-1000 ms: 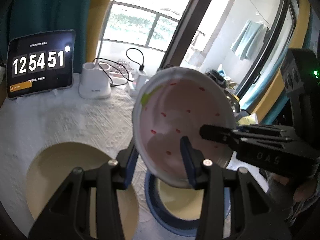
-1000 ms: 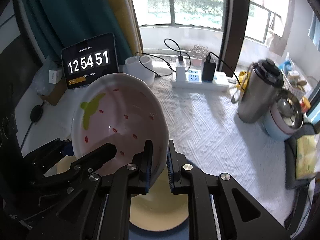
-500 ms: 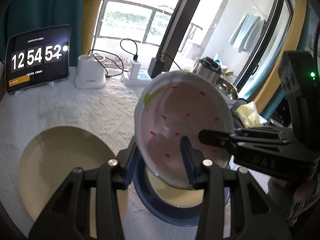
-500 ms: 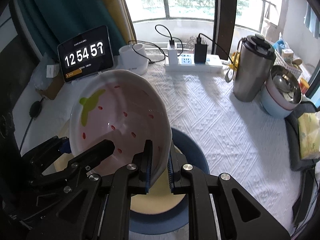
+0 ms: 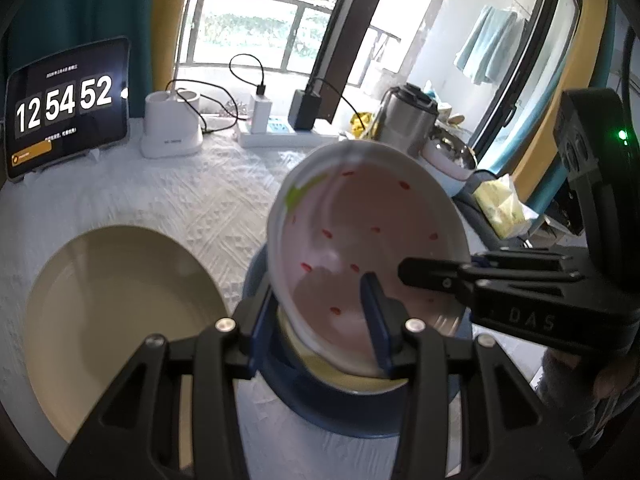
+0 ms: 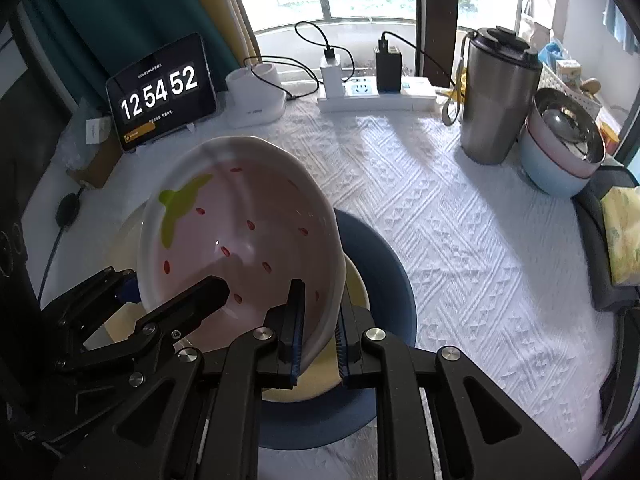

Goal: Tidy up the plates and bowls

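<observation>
Pink glazed ceramic bowl with strawberry seeds hangs tilted above the blue-rimmed cream bowl on the white textured surface. My right tool pinches its near rim; my left tool straddles the opposite edge. It's stiff, slick and breakable, so I'd keep hold on the rim.

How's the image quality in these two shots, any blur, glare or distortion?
Left wrist view: tablecloth smeared by motion blur, window blown out. Right wrist view: sharper, fisheye bends the frame edges, small glare spot inside the strawberry bowl.
</observation>
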